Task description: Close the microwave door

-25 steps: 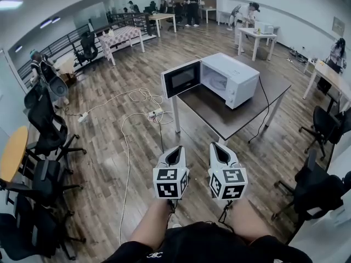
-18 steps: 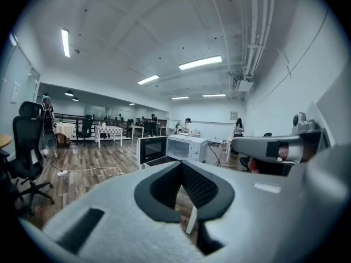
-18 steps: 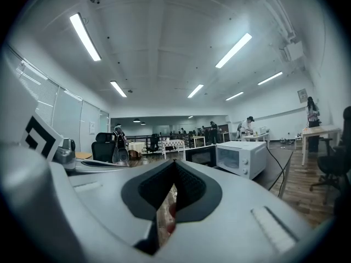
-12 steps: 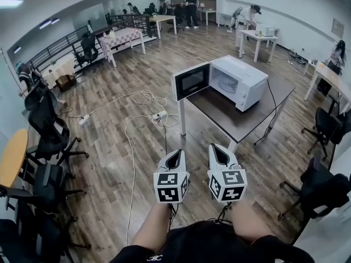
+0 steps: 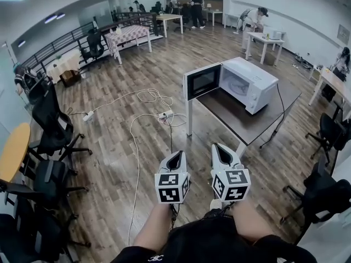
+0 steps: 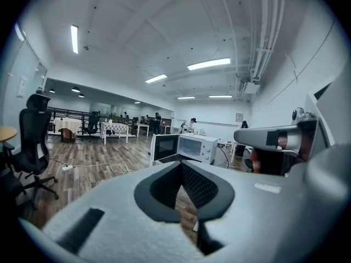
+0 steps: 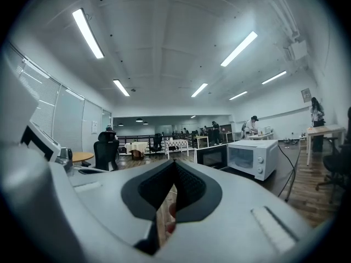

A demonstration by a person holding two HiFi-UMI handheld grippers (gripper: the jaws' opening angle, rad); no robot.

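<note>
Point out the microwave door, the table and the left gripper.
microwave door (image 5: 203, 81), head view, on its dark window.
table (image 5: 230, 115), head view, on bare tabletop.
left gripper (image 5: 175, 156), head view, between its fingertips.

Microwave (image 5: 249, 84) dials too small to read in any view. Left gripper (image 6: 181, 166) and right gripper (image 7: 174, 163) each block most of the table (image 5: 230, 114) in their own views. Head view: round table (image 5: 11, 152) cut by left edge, a desk (image 5: 328, 80) by right edge, forearms (image 5: 156, 226) by bottom. Far people (image 5: 196, 7) too small to make out.
</note>
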